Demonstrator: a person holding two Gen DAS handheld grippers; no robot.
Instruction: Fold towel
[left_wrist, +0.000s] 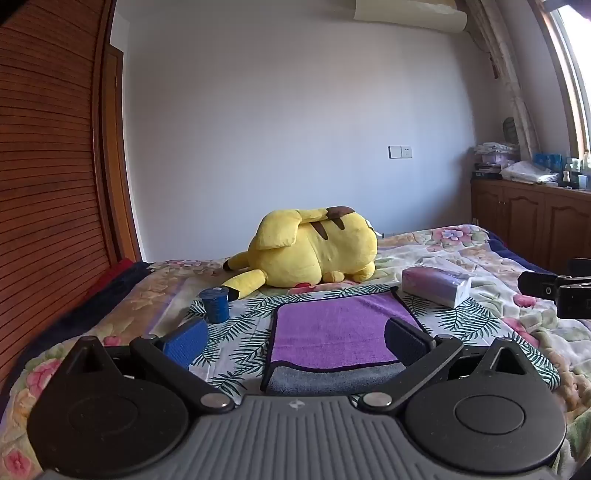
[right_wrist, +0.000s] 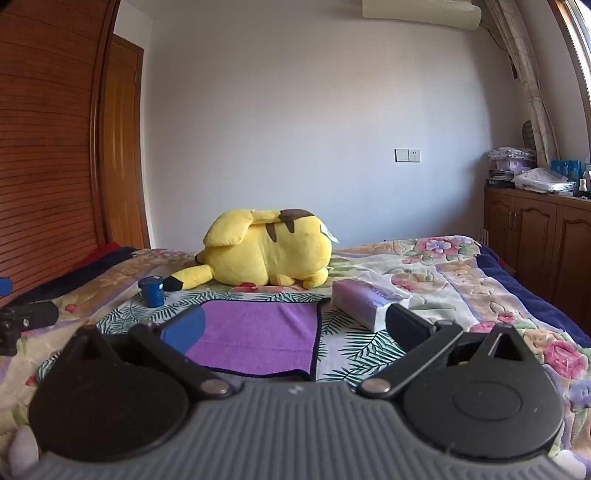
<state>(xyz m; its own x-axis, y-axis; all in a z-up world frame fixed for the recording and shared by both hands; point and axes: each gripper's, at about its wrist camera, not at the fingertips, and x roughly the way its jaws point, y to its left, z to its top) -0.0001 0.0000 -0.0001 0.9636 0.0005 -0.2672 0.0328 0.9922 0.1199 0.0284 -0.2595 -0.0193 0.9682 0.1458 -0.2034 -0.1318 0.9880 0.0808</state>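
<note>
Two grippers are shown above a bed (left_wrist: 480, 266) covered with a floral quilt, on which a leaf-patterned cloth (left_wrist: 243, 332) is spread. The purple towel (left_wrist: 332, 332) lies flat on that cloth, already doubled over: a purple upper layer edged in dark trim rests on a grey layer that shows along the near edge. In the left wrist view, the left gripper (left_wrist: 295, 341) is held with its jaws wide apart and nothing between them, one blue-padded finger to the left of the towel and the other over its right portion. In the right wrist view, the right gripper (right_wrist: 293, 325) is likewise spread and empty, its left finger over the towel's left part and its right finger before a tissue pack (right_wrist: 369, 301). A small dark blue cup (left_wrist: 214, 304) stands on the cloth, left of the towel and apart from it. A yellow Pikachu plush (left_wrist: 314, 254) lies on its side beyond the towel, toward the white wall. A wooden cabinet (right_wrist: 543, 236) is seen beside the bed at right.
</note>
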